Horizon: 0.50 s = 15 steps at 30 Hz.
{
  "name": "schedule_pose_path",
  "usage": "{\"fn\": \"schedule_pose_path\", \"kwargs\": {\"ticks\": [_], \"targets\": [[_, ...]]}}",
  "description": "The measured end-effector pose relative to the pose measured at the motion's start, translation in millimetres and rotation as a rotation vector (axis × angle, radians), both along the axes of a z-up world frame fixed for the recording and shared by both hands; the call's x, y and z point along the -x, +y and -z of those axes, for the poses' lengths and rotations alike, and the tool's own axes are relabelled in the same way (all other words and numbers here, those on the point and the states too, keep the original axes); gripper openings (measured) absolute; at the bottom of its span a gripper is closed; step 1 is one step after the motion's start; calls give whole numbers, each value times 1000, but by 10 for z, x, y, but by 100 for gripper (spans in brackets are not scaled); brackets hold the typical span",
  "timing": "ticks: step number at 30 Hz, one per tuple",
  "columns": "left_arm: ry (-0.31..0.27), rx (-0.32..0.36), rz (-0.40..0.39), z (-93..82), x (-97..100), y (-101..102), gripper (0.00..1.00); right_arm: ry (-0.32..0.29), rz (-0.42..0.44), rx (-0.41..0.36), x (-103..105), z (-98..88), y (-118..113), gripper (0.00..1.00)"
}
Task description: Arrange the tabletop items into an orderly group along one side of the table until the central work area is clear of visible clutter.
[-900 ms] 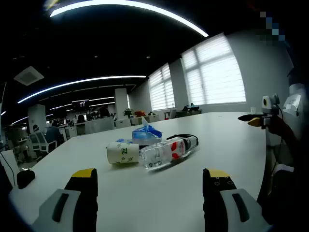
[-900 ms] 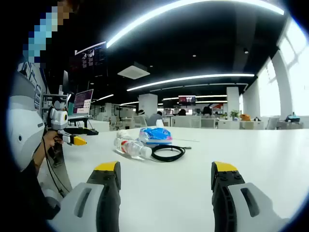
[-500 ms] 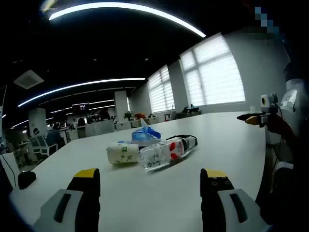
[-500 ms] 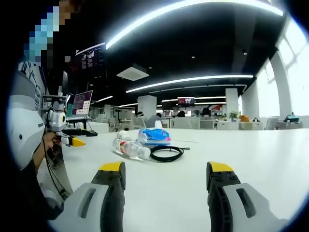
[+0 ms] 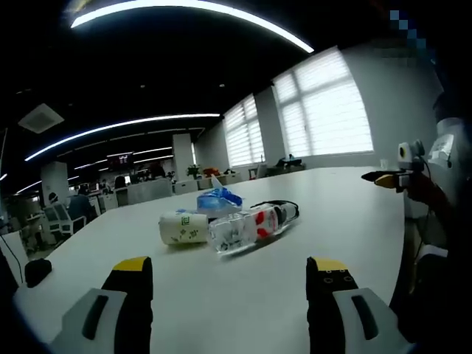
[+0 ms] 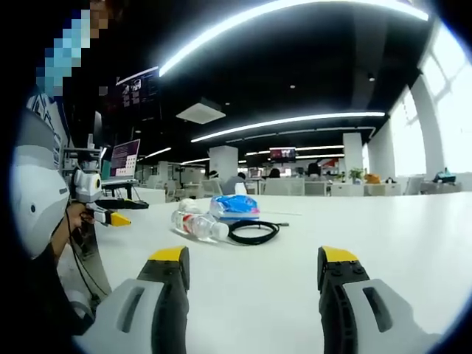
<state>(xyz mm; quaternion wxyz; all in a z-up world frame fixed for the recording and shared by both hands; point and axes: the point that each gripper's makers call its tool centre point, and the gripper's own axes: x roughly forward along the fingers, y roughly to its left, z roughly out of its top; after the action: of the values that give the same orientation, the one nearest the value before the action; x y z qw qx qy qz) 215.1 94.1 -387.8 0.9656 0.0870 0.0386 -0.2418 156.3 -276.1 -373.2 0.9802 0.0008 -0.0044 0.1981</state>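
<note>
On a white table (image 5: 354, 214) lies a small cluster: a paper cup (image 5: 179, 228) on its side, a clear plastic bottle (image 5: 242, 228) with a red label, a blue packet (image 5: 215, 198) behind them, and a black coiled cable (image 5: 276, 206). My left gripper (image 5: 230, 269) is open, well short of the cluster. The right gripper view sees the same bottle (image 6: 195, 224), blue packet (image 6: 235, 207) and cable (image 6: 253, 231) from the other side; my right gripper (image 6: 252, 259) is open with nothing between its fingers. The right gripper (image 5: 391, 178) appears at the right of the left gripper view, the left gripper (image 6: 110, 216) at the left of the right gripper view.
A black mouse-like object (image 5: 37, 269) lies near the table's left edge. A person's sleeve (image 6: 33, 199) fills the left of the right gripper view. Office desks, monitors (image 6: 127, 155) and windows (image 5: 328, 110) stand beyond the table.
Both views shifted only slightly with the hands; the cluster sits a little higher in the left gripper view. The items themselves have not moved, and both grippers stay open.
</note>
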Motion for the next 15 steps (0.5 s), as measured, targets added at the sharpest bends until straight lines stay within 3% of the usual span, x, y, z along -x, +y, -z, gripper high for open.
{"fn": "schedule_pose_path", "kwargs": {"ticks": [8,15], "targets": [[-8,-7,6,-31,0,-22,85,-21,6,1,-5,-49,-9,67],[-12,-12,16,-31,29,-38,85,-9,8,5,3,15,-24,65]]}}
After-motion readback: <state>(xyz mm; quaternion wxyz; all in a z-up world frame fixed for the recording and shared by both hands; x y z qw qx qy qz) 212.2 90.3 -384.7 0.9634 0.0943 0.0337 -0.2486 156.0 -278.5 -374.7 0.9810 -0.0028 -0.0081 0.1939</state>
